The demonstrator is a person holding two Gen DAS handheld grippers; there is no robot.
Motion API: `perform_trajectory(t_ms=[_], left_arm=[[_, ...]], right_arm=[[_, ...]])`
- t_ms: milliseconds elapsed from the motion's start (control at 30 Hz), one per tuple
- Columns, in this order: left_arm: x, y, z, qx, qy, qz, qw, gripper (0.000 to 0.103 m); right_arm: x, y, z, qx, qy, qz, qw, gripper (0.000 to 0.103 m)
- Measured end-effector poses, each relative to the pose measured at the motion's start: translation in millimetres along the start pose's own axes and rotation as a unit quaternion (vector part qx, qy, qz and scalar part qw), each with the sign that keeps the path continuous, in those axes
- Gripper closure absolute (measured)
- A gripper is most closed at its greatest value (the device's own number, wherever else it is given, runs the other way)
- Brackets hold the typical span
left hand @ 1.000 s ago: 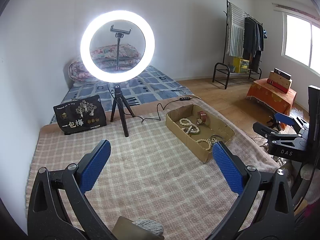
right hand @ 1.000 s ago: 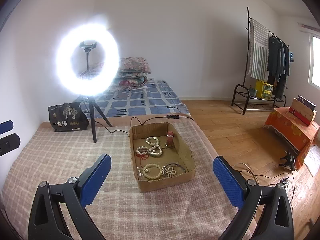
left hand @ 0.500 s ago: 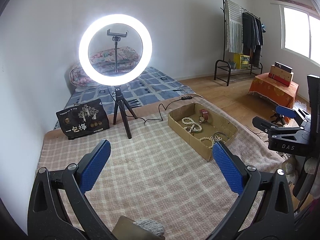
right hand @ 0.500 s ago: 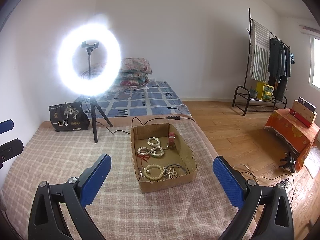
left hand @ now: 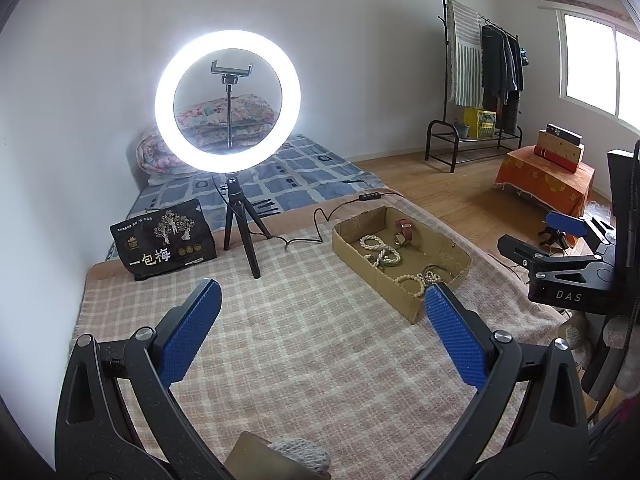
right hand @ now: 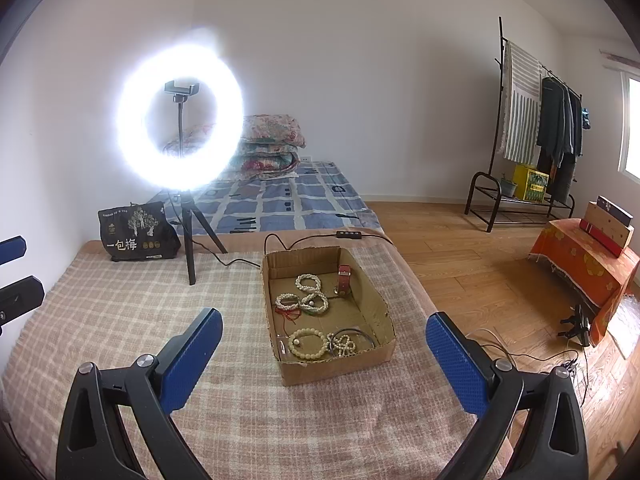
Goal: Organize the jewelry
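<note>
An open cardboard box [right hand: 380, 304] sits on the checked blanket [right hand: 140, 312]. It holds several bead bracelets [right hand: 306, 344], a red watch strap [right hand: 343, 278] and a dark bangle [right hand: 362, 336]. The box also shows in the left wrist view [left hand: 352, 250], right of centre. My right gripper [right hand: 322, 350] is open and empty, above the blanket just short of the box. My left gripper [left hand: 320, 314] is open and empty, left of the box and apart from it. The right gripper's side shows at the right of the left wrist view [left hand: 560, 268].
A lit ring light on a tripod [left hand: 228, 100] stands behind the box, its cable [right hand: 280, 246] running past the box's far edge. A black printed bag [left hand: 162, 244] sits at the back left. The blanket's right edge drops to the wooden floor [right hand: 480, 280].
Both grippers have drifted slightly; the box sits a little lower and farther right in the left view. Both grippers stay open and empty.
</note>
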State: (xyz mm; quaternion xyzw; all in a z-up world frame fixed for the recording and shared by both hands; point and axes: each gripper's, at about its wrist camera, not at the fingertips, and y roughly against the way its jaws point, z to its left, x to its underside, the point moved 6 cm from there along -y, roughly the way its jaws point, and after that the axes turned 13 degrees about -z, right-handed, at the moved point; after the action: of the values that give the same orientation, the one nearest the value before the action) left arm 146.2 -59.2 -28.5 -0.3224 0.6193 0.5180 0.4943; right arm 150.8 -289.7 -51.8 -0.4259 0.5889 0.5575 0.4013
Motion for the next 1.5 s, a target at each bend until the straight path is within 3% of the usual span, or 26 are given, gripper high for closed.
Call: perform_trajectory(t_ms=[1500], left_arm=[[0.8, 2.8, -4.3, 0.0, -0.002, 0.001, 1.0, 0.0]], right_arm=[[4.6, -0.6, 0.4, -0.004, 0.011, 0.002, 1.0, 0.0]])
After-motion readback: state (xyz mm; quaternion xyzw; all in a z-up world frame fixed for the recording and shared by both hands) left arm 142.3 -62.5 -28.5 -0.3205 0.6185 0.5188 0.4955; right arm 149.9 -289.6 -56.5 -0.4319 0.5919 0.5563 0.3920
